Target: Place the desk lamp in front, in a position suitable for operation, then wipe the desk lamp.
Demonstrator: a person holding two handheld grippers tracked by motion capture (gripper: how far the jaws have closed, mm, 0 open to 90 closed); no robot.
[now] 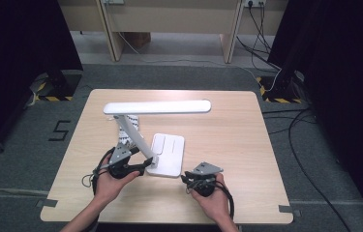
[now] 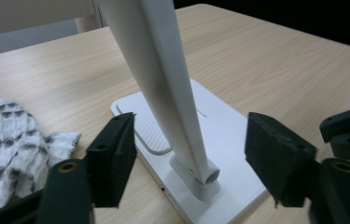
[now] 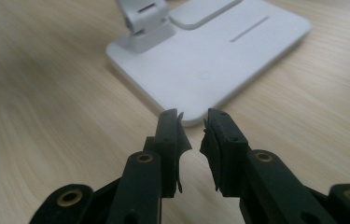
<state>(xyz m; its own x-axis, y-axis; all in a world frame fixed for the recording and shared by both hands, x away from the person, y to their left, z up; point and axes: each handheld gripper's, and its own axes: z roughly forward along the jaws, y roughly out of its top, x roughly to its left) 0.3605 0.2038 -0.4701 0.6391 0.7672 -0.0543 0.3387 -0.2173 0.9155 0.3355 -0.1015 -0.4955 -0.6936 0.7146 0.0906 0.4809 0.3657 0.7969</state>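
Observation:
A white desk lamp stands mid-table, with a long flat head, a slanted arm and a flat base. My left gripper is at the arm's lower end, just above the hinge. In the left gripper view its jaws stand wide on either side of the arm without touching it. My right gripper sits low by the near right corner of the base. In the right gripper view it is a little open, with nothing between the pads, just short of the base edge.
A white cloth with a dark pattern lies on the table left of the lamp base, and in the high view it shows behind the arm. The wooden table has bare room on its right half. Cables lie on the floor to the right.

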